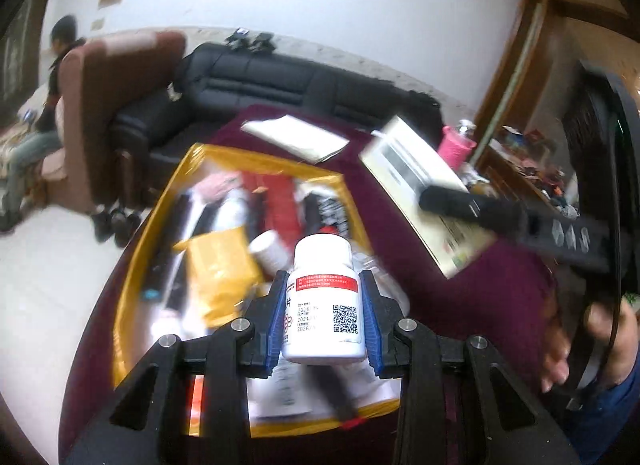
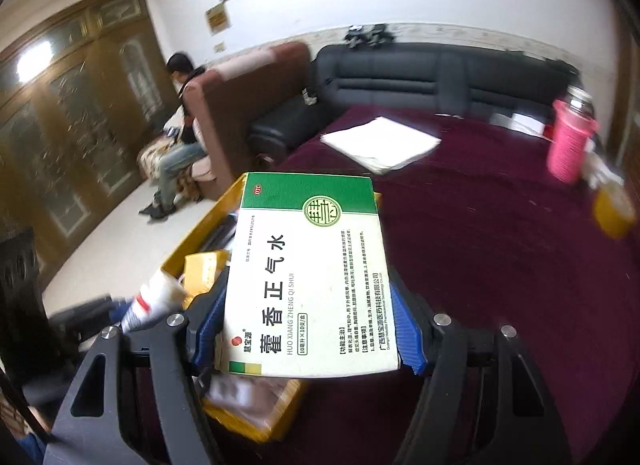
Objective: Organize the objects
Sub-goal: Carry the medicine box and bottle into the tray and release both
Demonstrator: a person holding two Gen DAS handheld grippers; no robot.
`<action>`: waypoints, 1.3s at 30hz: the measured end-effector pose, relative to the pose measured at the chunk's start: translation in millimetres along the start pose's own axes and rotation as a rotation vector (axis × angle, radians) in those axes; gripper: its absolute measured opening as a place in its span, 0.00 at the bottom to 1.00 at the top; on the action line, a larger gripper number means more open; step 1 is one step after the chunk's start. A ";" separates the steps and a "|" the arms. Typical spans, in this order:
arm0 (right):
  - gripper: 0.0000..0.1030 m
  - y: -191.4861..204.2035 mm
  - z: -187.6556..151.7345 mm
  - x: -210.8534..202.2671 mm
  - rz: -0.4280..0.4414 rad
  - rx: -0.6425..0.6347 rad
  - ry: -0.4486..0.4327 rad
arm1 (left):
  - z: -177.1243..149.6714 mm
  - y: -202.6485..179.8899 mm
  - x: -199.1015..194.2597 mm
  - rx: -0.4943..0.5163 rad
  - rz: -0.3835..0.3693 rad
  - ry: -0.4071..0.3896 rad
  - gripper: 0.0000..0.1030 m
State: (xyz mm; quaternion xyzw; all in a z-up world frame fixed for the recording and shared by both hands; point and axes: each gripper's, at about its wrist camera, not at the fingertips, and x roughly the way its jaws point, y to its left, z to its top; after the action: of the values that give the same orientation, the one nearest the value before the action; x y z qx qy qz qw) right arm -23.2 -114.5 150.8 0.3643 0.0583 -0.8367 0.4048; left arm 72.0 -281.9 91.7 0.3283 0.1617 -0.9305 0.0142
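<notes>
In the left wrist view my left gripper [image 1: 324, 281] is shut on a white pill bottle [image 1: 325, 305] with a red band and a QR code, held upright above a yellow tray [image 1: 160, 205] crammed with medicine packs. My right gripper [image 2: 308, 289] is shut on a flat green and white medicine box [image 2: 312, 265], its blue pads against the box's long sides. That box [image 1: 416, 185] also shows at the right of the left wrist view, over the maroon tablecloth [image 1: 480, 297]. The bottle [image 2: 154, 301] appears blurred at lower left of the right wrist view, above the tray [image 2: 208, 221].
A folded white paper [image 2: 380, 143] lies at the table's far side. A pink cup [image 2: 570, 145] and a yellow object [image 2: 614, 211] stand at the far right. A black sofa [image 2: 440, 77] and a brown armchair [image 2: 240, 105] lie beyond; a person [image 2: 180, 137] sits at the left.
</notes>
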 end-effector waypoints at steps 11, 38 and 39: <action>0.68 40.5 26.9 114.3 -0.044 -0.025 0.148 | -12.5 32.0 23.9 -0.029 0.023 0.049 0.29; 0.77 57.4 20.0 69.4 -0.135 -0.165 0.009 | -17.4 16.5 6.7 0.024 0.120 -0.016 0.59; 0.77 54.0 16.5 59.0 -0.123 -0.144 -0.015 | -18.0 15.1 4.7 0.024 0.130 -0.026 0.63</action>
State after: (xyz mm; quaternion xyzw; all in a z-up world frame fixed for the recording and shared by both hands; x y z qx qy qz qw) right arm -17.6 -194.4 134.8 0.3238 0.1376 -0.8562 0.3782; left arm 81.3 -290.3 71.2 0.3259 0.1285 -0.9338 0.0725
